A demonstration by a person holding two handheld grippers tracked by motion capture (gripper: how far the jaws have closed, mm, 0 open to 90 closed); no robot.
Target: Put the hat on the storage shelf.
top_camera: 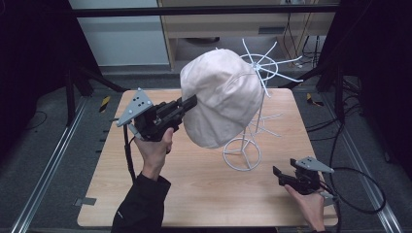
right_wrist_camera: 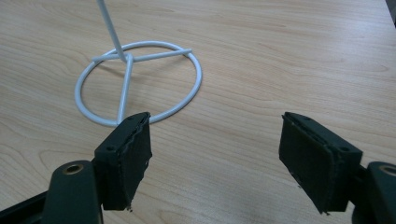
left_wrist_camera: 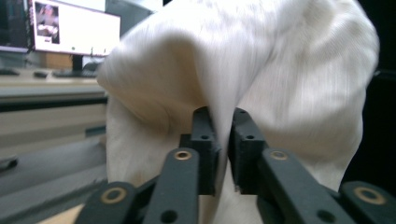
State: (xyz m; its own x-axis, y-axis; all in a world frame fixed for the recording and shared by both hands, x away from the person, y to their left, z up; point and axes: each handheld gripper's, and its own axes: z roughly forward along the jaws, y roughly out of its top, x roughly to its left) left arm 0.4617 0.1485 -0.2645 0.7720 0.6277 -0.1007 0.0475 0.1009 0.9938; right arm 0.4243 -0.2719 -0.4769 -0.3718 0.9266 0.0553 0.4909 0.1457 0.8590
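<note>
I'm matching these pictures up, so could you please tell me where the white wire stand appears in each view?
High view: the stand rises right of centre on the table, its ring base in front of the right tongs.
Left gripper view: I can't make it out; the cap pinched by the left tongs covers the middle.
Right gripper view: ring base upper left.
Shared landmark: the wooden table.
</note>
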